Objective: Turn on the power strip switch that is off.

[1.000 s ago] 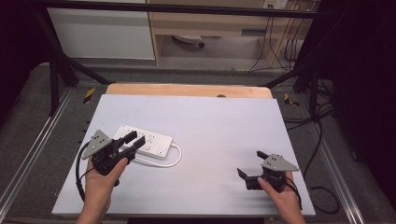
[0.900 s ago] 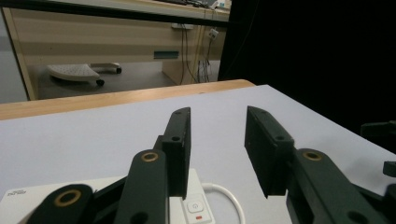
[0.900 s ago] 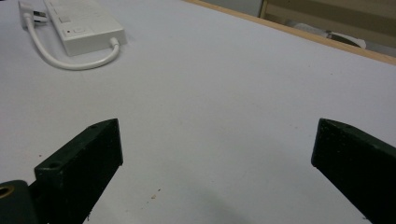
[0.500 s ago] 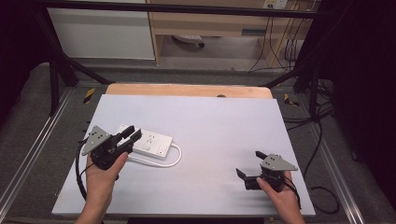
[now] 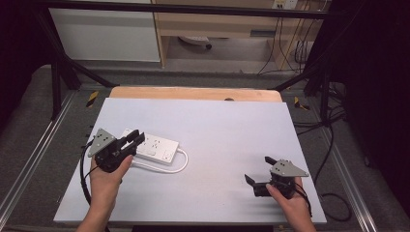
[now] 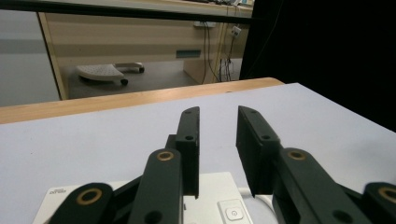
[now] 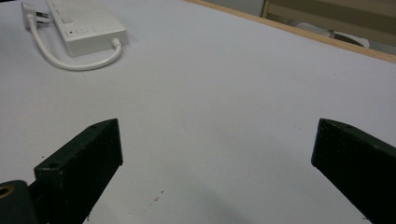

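Observation:
A white power strip (image 5: 153, 147) lies on the left half of the table, its white cable (image 5: 180, 166) looping along its near side. My left gripper (image 5: 134, 139) hovers over the strip's left end, held level. In the left gripper view the strip (image 6: 140, 203) sits beneath the jaws, its switch button (image 6: 233, 213) visible. The left gripper (image 6: 218, 116) has just been closing; a narrow gap stays between the pads, with nothing in it. My right gripper (image 5: 258, 169) rests near the front right of the table, wide open (image 7: 215, 135) and empty, looking across at the strip (image 7: 88, 23).
The white tabletop (image 5: 232, 130) ends at a wooden strip (image 5: 193, 93) along the far edge. Metal frame rails (image 5: 43, 145) run down both sides. Beyond the table stand a cabinet (image 5: 217, 24) and hanging cables (image 5: 290, 43).
The left gripper's jaws have narrowed and it has shifted slightly left over the strip's end. The right gripper and the strip have stayed in place.

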### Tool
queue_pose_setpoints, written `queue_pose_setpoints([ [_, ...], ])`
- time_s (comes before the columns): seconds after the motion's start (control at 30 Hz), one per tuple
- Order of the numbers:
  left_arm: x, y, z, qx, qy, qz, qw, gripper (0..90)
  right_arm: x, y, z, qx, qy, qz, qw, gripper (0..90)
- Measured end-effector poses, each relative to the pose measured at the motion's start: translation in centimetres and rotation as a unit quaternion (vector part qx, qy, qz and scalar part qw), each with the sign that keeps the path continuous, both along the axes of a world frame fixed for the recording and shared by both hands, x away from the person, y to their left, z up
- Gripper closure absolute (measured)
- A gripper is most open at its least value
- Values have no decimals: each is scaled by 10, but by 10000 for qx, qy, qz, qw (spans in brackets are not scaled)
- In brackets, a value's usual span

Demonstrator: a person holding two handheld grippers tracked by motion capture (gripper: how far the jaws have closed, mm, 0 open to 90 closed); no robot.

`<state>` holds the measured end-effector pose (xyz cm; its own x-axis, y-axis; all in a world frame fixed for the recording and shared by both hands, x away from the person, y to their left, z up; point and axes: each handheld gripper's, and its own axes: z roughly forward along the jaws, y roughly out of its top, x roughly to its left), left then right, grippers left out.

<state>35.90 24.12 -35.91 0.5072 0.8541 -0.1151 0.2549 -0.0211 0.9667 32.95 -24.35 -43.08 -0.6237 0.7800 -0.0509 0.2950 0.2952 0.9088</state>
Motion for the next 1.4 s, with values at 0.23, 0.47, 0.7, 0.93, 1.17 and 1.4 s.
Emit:
queue_pose_setpoints([
  [0.23,5,0,-5,26,39,-18,10000,781,0,-1,0,-4,2,-11,10000,25],
  [0.47,10,-1,-10,106,116,-38,9999,825,1,-1,-1,-8,35,-23,10000,24],
  [0.7,11,-3,-14,206,144,-70,9997,862,1,-1,-1,-5,37,-30,10000,25],
  [0.93,14,-4,-19,314,235,-87,9992,886,1,-1,-1,-4,45,-32,10000,24],
  [1.17,17,-3,-24,404,313,-95,9986,899,2,-1,-1,-20,40,-28,10000,25],
  [1.4,20,-2,-29,467,408,-56,9981,900,2,-1,-1,-17,38,-27,10000,24],
])
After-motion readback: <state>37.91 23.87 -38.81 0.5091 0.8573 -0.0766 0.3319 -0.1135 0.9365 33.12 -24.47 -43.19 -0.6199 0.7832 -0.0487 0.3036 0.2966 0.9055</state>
